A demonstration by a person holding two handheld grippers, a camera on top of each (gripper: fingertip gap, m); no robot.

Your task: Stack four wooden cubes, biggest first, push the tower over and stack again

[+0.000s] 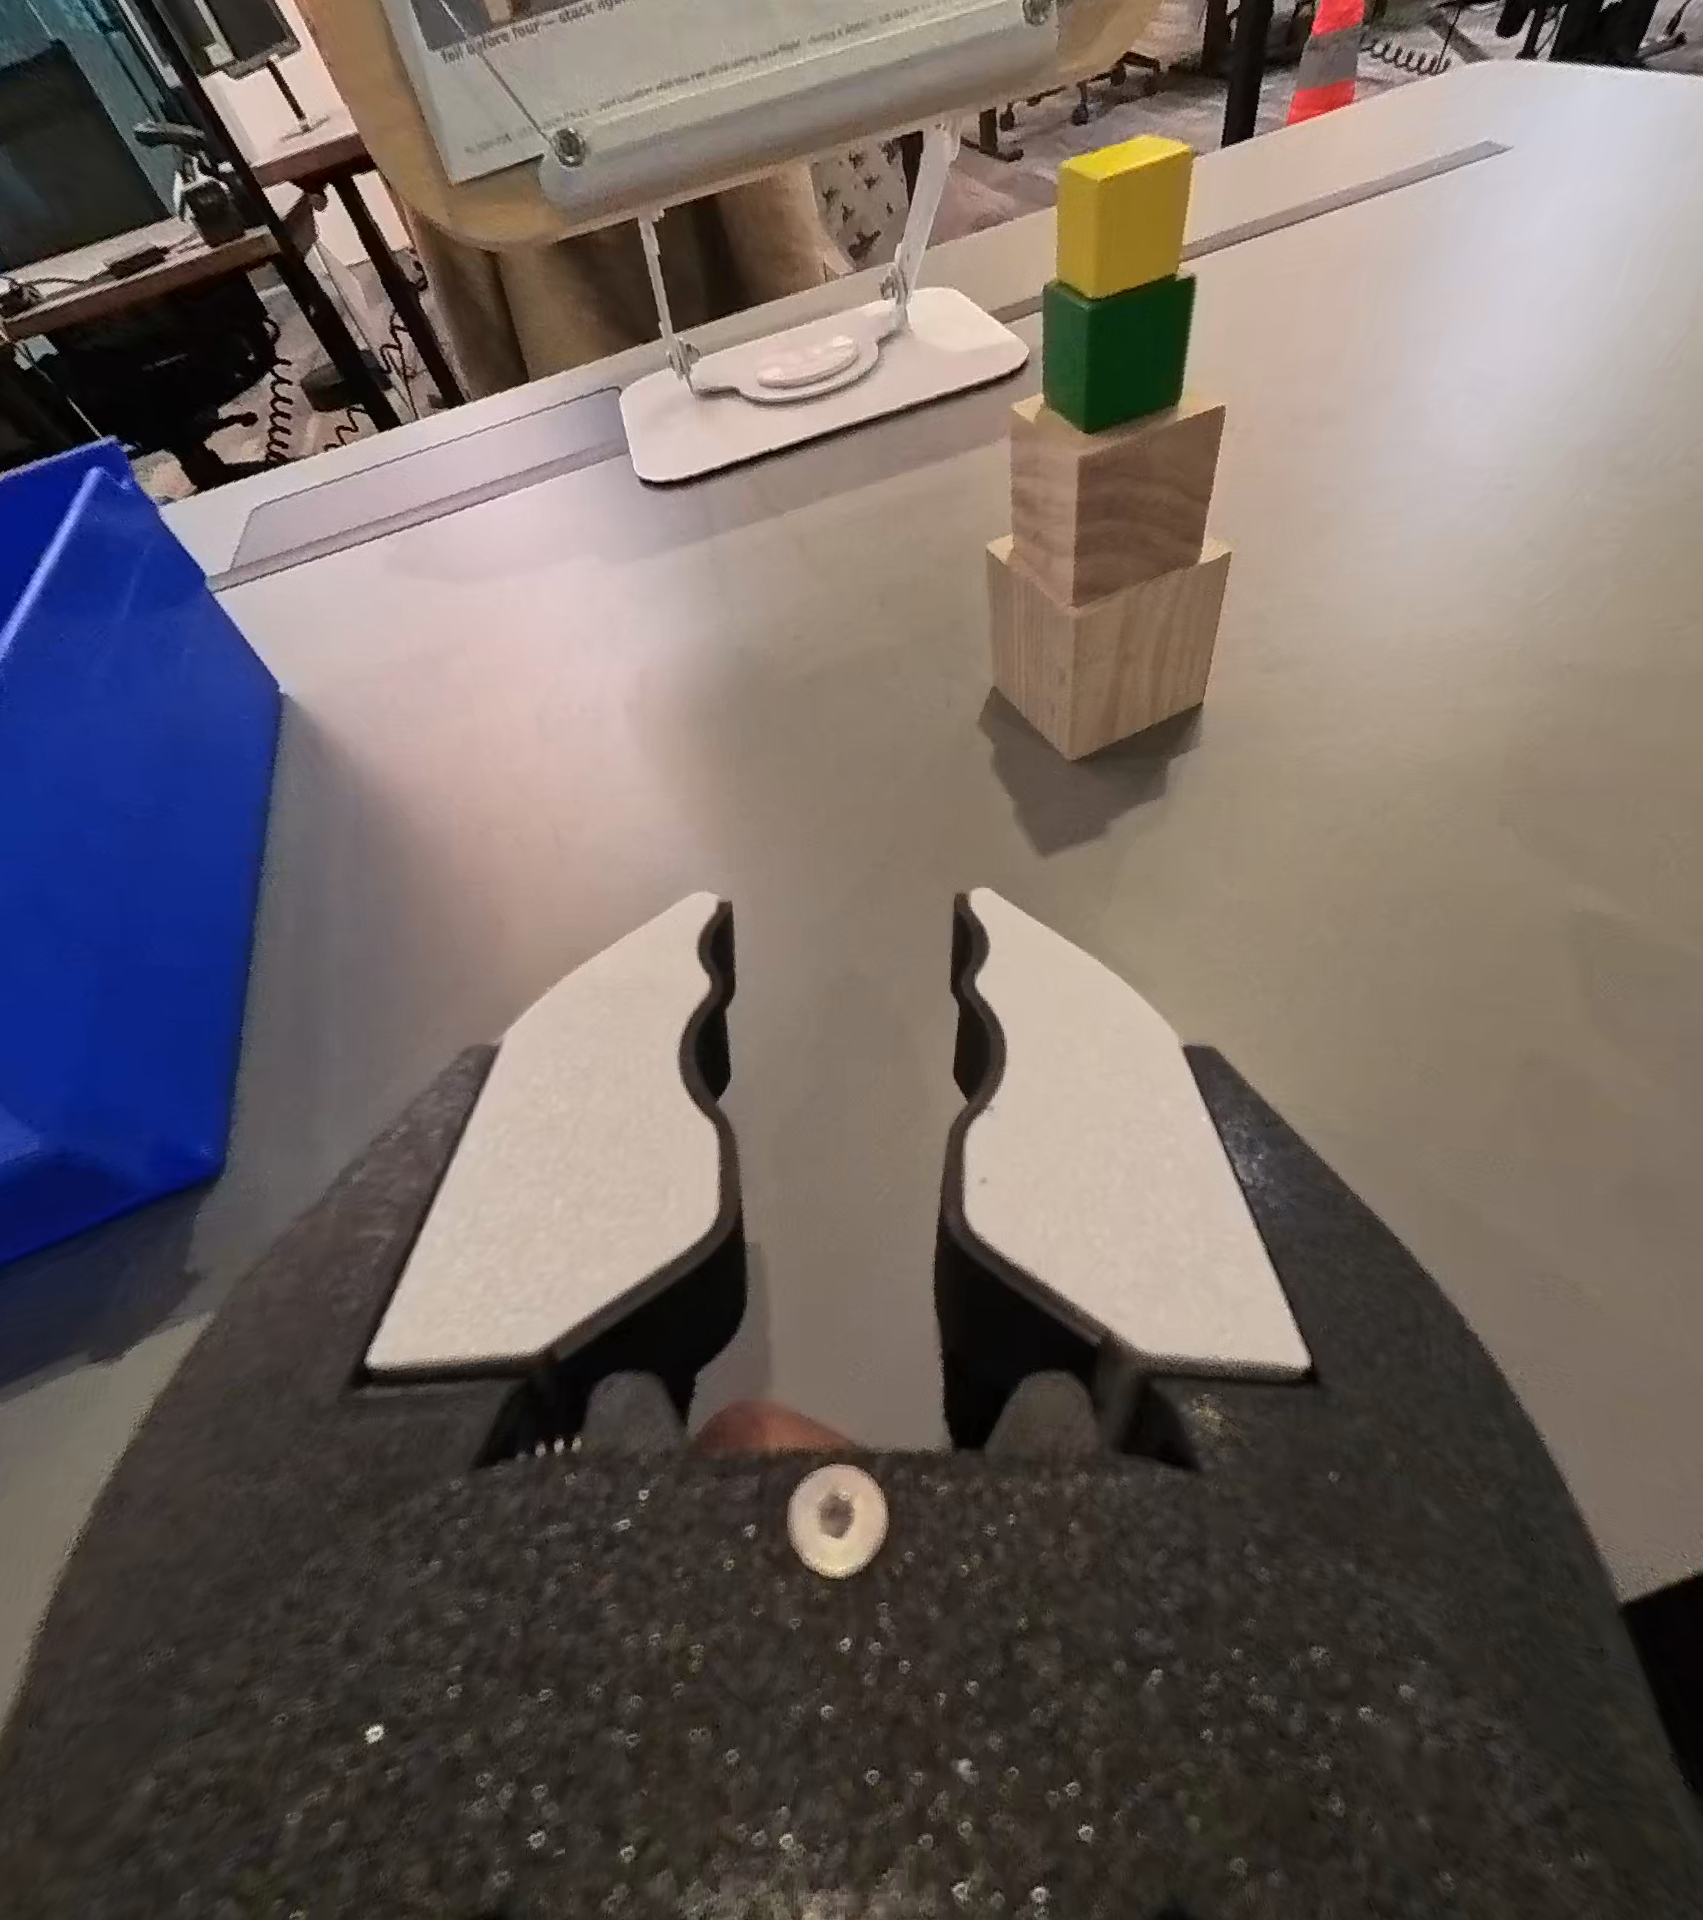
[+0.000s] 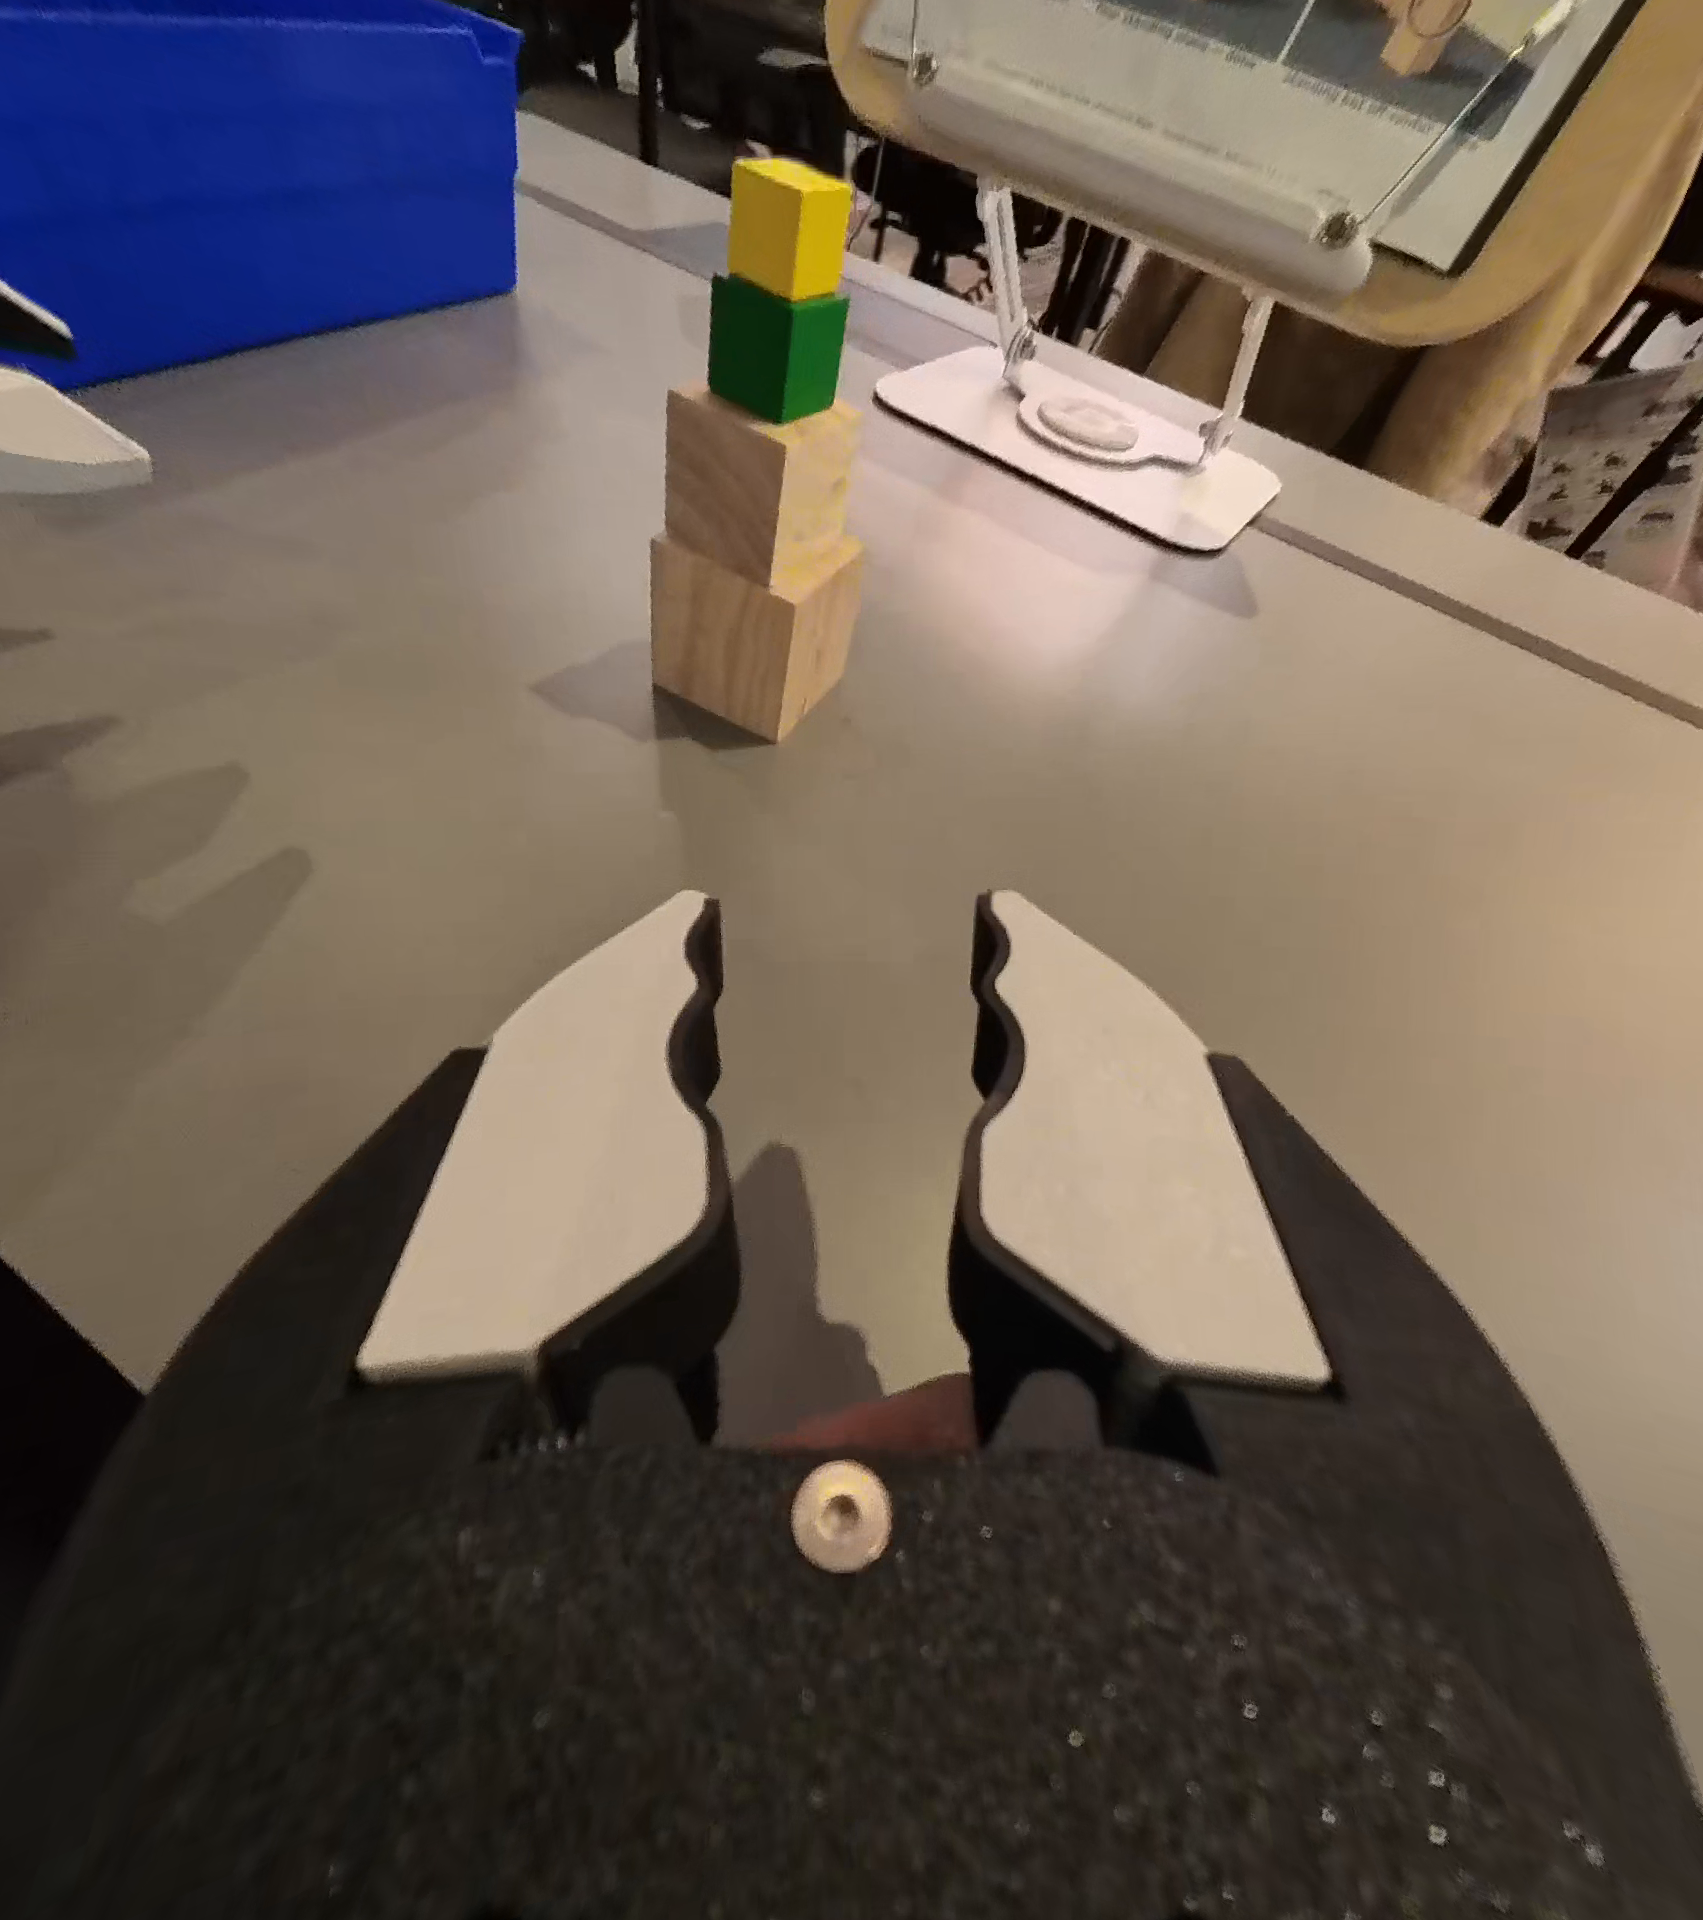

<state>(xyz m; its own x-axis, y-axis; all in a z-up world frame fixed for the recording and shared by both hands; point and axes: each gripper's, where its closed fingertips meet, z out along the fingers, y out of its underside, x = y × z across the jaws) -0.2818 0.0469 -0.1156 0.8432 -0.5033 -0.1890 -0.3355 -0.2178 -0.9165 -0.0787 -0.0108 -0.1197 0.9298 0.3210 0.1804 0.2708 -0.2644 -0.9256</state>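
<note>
On the grey table (image 1: 1449, 935) the four-cube tower (image 1: 1112, 457) stands; both grippers' jaws gape empty.

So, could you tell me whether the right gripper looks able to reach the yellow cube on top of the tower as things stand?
Probably yes. The right gripper is open and empty, and only bare grey table lies between it and the tower; the yellow cube stands uncovered on the green cube.

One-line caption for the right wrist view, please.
Open right gripper faces a standing tower: yellow cube atop green cube atop two plain wooden cubes.
</note>
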